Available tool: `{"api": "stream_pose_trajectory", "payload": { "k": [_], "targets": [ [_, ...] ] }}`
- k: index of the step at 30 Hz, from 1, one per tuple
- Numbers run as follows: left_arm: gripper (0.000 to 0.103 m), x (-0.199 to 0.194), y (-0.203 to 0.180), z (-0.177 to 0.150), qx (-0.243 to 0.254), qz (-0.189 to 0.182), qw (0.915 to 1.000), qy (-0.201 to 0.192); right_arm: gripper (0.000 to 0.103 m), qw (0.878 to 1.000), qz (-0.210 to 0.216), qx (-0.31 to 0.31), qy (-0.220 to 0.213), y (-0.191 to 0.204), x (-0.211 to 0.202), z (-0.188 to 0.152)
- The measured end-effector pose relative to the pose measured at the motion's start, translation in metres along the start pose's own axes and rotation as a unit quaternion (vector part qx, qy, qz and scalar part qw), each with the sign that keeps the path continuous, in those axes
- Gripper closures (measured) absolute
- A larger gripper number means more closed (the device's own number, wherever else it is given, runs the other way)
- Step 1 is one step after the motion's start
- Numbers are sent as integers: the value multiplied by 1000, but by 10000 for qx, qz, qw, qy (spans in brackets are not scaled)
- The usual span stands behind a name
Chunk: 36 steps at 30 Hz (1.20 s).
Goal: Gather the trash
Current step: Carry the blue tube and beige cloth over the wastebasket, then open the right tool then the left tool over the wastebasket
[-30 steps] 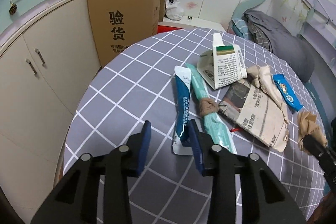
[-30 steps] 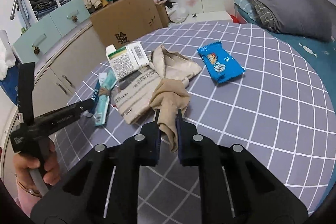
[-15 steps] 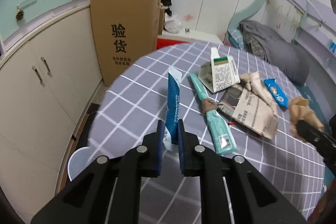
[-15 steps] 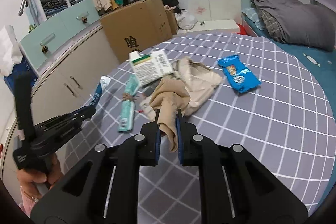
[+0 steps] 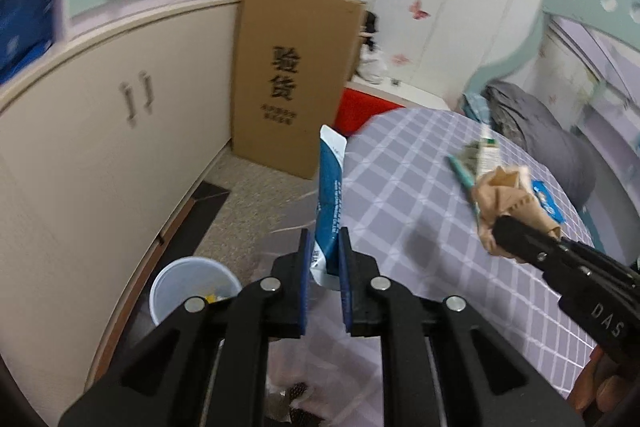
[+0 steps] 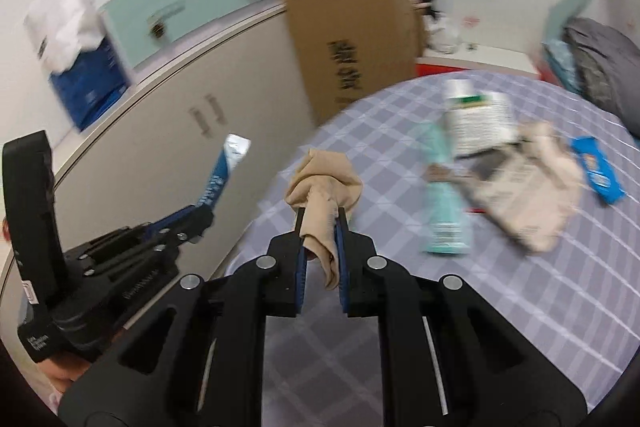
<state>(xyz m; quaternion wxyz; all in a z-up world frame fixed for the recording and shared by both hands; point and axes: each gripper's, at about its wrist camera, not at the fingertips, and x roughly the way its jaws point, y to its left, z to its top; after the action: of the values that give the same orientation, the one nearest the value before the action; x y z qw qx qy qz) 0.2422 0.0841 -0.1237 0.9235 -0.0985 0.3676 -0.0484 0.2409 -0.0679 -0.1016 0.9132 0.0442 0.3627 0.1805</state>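
Both hand-held grippers have swung away from the litter and out past the rim of the round checked worktop (image 5: 408, 163) since a second ago, each carrying its catch. The left hand-held gripper (image 5: 325, 259) pinches the lower end of a blue-and-white sachet (image 5: 330, 187), which stands nearly upright above the carpeted floor, with a white plastic bin (image 5: 188, 287) below and to its left. The right hand-held gripper (image 6: 320, 247) is pressed together on a crumpled tan paper wad (image 6: 322, 187), held in the air near the worktop's edge. Left on the cloth are a teal tube (image 6: 444, 203), a green-and-white carton (image 6: 478, 123), a sheet of newspaper (image 6: 516, 171), crumpled beige paper (image 6: 556, 163) and a blue snack wrapper (image 6: 596, 169), clustered together well apart from both hand-held grippers. A cardboard box (image 5: 296, 79) printed with black characters stands on the floor against the cream cabinet (image 5: 92, 131). Both views are blurred by motion.
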Motion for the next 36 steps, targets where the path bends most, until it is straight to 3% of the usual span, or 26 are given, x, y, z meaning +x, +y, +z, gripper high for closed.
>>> {"api": "stream_pose_trajectory", "payload": {
  "k": [6, 12, 20, 26, 27, 29, 30, 36],
  "targets": [
    [91, 2, 80, -15, -543, 434, 9975, 111, 90, 9963, 515, -561, 394, 83, 56, -5],
    [91, 22, 155, -43, -1024, 979, 9889, 450, 90, 9888, 702, -953, 912, 141, 122, -31],
    [91, 69, 223, -74, -1521, 1320, 9743, 1008, 90, 9818, 632, -973, 1505, 160, 206, -53],
    [91, 94, 248, -80, -1675, 1431, 9679, 1209, 89, 9837, 588, -912, 1430, 162, 247, -51],
    [91, 96, 251, -82, -1689, 1450, 9672, 1220, 83, 9840, 592, -896, 1425, 162, 251, -52],
    [91, 101, 255, -82, -1719, 1433, 9667, 1244, 58, 9844, 548, -857, 1436, 161, 260, -54],
    [91, 103, 256, -83, -1728, 1423, 9665, 1258, 41, 9851, 480, -841, 1419, 160, 265, -55],
    [91, 112, 264, -88, -1742, 1359, 9661, 1331, 38, 9834, 462, -706, 1608, 154, 279, -64]
  ]
}}
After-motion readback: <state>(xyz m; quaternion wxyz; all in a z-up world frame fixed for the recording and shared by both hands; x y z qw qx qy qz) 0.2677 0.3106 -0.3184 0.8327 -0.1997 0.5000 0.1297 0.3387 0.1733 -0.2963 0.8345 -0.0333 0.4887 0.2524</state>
